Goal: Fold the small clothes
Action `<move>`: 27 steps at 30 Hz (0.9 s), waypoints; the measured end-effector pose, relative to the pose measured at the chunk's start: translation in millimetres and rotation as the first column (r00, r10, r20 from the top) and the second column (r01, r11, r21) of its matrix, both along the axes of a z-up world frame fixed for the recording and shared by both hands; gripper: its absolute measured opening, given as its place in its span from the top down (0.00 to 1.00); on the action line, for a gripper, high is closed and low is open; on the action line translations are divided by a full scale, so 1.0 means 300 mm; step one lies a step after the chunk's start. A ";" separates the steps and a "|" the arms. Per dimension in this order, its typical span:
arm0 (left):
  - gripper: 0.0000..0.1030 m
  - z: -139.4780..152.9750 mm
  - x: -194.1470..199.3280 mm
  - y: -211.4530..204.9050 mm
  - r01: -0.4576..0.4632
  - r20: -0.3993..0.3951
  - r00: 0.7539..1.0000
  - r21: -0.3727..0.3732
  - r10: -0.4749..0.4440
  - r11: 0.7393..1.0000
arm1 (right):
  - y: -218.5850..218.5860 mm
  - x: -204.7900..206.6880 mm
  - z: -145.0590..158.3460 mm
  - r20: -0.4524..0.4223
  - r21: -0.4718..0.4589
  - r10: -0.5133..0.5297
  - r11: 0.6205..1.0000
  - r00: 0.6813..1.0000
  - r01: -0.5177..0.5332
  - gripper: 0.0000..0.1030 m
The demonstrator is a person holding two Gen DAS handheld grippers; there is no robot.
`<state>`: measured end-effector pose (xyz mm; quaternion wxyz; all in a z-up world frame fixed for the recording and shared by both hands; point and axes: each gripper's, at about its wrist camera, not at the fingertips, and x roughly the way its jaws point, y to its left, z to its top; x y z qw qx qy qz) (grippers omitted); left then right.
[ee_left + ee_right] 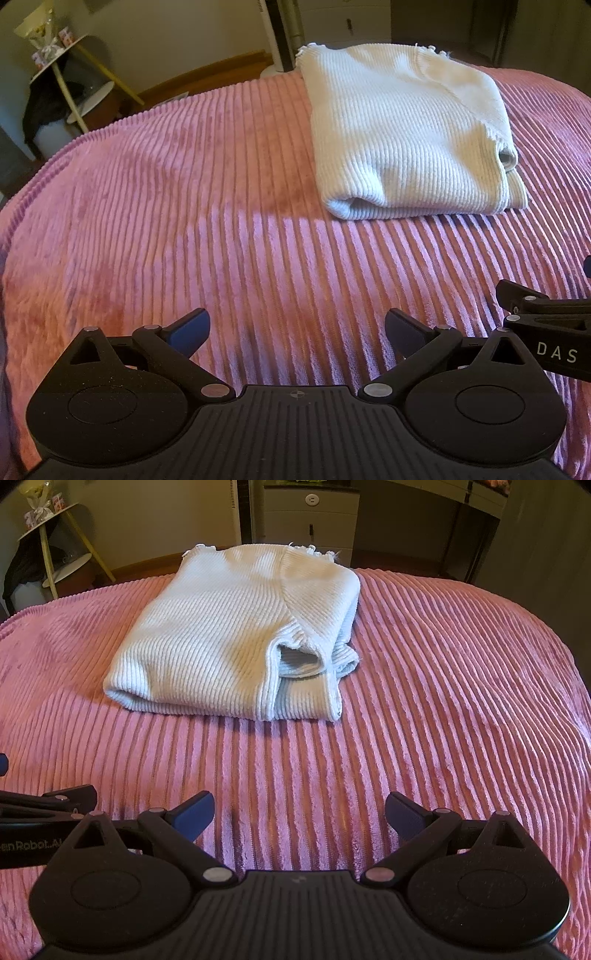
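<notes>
A white ribbed knit garment (402, 136) lies folded into a compact rectangle on the pink ribbed bedspread (221, 240). It also shows in the right wrist view (229, 635), with a sleeve cuff opening facing me. My left gripper (297, 330) is open and empty, hovering above the bedspread well in front of the garment. My right gripper (299, 812) is open and empty too, side by side with the left, short of the garment's near edge.
The bedspread (443, 720) covers the whole bed. A small round side table (70, 70) with yellow legs stands beyond the bed's far left edge. A white drawer unit (312, 520) and a dark desk stand against the back wall.
</notes>
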<state>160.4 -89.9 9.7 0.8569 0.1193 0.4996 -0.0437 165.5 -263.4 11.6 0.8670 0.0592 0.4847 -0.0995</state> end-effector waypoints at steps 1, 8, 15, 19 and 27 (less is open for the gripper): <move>0.00 0.000 0.001 0.001 -0.001 0.000 1.000 -0.001 0.001 1.000 | 0.000 0.000 0.001 0.001 0.000 0.000 1.000 1.000 0.000 0.04; 0.00 -0.005 0.007 0.001 -0.010 0.001 1.000 0.004 0.010 1.000 | -0.004 0.001 0.002 0.003 0.002 0.001 1.000 1.000 -0.001 0.04; 0.00 -0.009 0.007 -0.003 0.001 0.008 1.000 0.000 -0.001 1.000 | -0.011 0.003 -0.006 -0.001 0.006 -0.011 1.000 1.000 0.011 0.04; 0.00 -0.012 0.009 -0.006 0.004 0.006 1.000 -0.006 -0.004 1.000 | -0.013 0.003 -0.008 -0.002 0.007 -0.012 1.000 1.000 0.012 0.04; 0.00 -0.013 0.004 -0.012 0.011 0.018 1.000 0.007 -0.011 1.000 | -0.017 0.004 -0.011 -0.002 0.008 -0.013 1.000 1.000 0.013 0.04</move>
